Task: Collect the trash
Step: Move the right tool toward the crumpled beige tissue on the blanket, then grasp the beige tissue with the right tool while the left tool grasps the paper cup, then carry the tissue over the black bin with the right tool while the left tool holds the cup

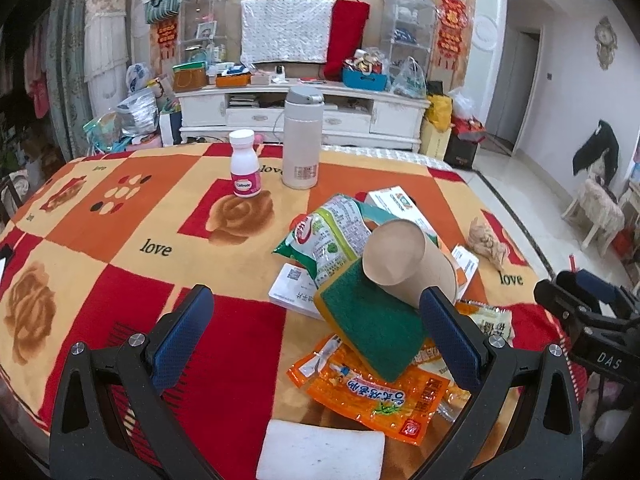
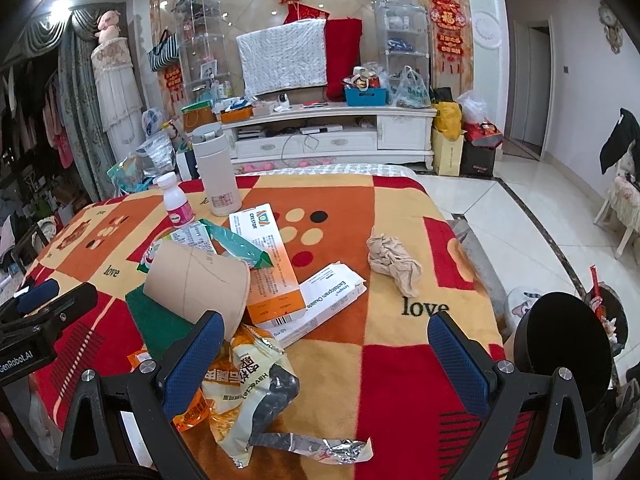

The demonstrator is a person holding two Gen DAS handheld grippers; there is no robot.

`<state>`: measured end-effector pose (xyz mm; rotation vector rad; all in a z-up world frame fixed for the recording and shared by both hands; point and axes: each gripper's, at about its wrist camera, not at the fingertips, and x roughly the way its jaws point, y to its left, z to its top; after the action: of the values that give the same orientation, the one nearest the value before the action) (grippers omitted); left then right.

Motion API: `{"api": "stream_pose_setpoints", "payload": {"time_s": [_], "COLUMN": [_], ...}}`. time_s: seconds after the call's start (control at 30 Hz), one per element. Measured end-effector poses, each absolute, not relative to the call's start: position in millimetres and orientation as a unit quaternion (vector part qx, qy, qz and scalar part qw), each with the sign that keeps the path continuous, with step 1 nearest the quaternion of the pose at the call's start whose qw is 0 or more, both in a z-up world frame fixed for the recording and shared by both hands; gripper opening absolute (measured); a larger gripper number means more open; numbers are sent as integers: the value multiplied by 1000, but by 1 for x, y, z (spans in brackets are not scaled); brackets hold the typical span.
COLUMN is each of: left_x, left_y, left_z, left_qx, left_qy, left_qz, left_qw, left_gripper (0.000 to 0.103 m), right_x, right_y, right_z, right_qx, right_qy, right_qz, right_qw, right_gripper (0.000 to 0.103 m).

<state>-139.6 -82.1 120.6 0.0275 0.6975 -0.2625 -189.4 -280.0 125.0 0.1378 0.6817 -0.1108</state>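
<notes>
Cluttered living room, counter (image 1: 120,216) under a red-orange "love" blanket. Trash sat heaped mid-counter: paper cup (image 1: 408,260) tipped on its side across a green sponge (image 1: 372,324), green snack bag (image 1: 324,236) behind, orange wrapper (image 1: 372,396) in front, medicine boxes (image 2: 272,256) underneath, crumpled paper wad (image 2: 394,262) well apart to the right. Left gripper (image 1: 316,328) and right gripper (image 2: 324,352) both hovered with jaws wide, holding nothing. I judged we were at approach, nothing collected yet. Next move: lower onto one loose piece; the torn foil wrapper (image 2: 256,396) lay nearest the right jaws. Black bin (image 2: 560,336) waited beside the counter's right edge. Pill bottle (image 1: 245,164) and flask (image 1: 301,136) looked like keepers.
</notes>
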Motion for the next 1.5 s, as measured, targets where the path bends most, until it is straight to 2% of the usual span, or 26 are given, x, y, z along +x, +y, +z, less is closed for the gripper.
{"api": "stream_pose_setpoints", "payload": {"time_s": [0.17, 0.5, 0.7, 0.77, 0.83, 0.9, 0.93, 0.97, 1.0, 1.07, 1.13, 1.17, 1.23, 1.5], "left_x": [-135, -101, -77, -71, -67, -65, -65, -65, -65, -66, -67, -68, -68, -70], "left_y": [-91, -122, -138, -142, -146, -149, -151, -151, -152, -152, -154, -153, -149, -129], "left_z": [120, 111, 102, 99, 97, 96, 95, 95, 95, 96, 96, 98, 103, 149], "left_qx": [29, 37, 31, 33, 36, 39, 40, 41, 40, 43, 52, 51, 44, -8], "left_qy": [349, 385, 408, 414, 415, 417, 420, 421, 420, 418, 415, 411, 409, 378], "left_qz": [-152, -190, -196, -196, -200, -209, -219, -224, -230, -235, -240, -242, -246, -264], "left_qw": [924, 902, 891, 888, 887, 884, 880, 878, 877, 876, 876, 877, 878, 887], "left_gripper": [102, 102, 102, 102, 98, 85, 80, 68, 66, 66, 65, 65, 64, 63], "right_x": [-188, -172, -121, -100, -81, -66, -61, -54, -49, -38, -36, -36, -40, -85], "right_y": [-291, -339, -370, -377, -384, -389, -390, -391, -393, -395, -396, -396, -394, -390], "right_z": [118, 101, 88, 80, 69, 58, 54, 48, 42, 30, 26, 28, 32, 78], "right_qx": [74, 102, 91, 89, 89, 91, 93, 95, 98, 112, 122, 124, 135, 139], "right_qy": [345, 365, 394, 404, 413, 425, 429, 434, 439, 454, 450, 450, 449, 400], "right_qz": [-48, -56, -62, -60, -59, -57, -55, -51, -47, -31, -23, -19, -10, 9], "right_qw": [934, 924, 913, 909, 904, 899, 897, 895, 892, 884, 884, 884, 883, 906], "right_gripper": [101, 93, 88, 83, 83, 81, 78, 72, 69, 51, 49, 43, 37, 34]}}
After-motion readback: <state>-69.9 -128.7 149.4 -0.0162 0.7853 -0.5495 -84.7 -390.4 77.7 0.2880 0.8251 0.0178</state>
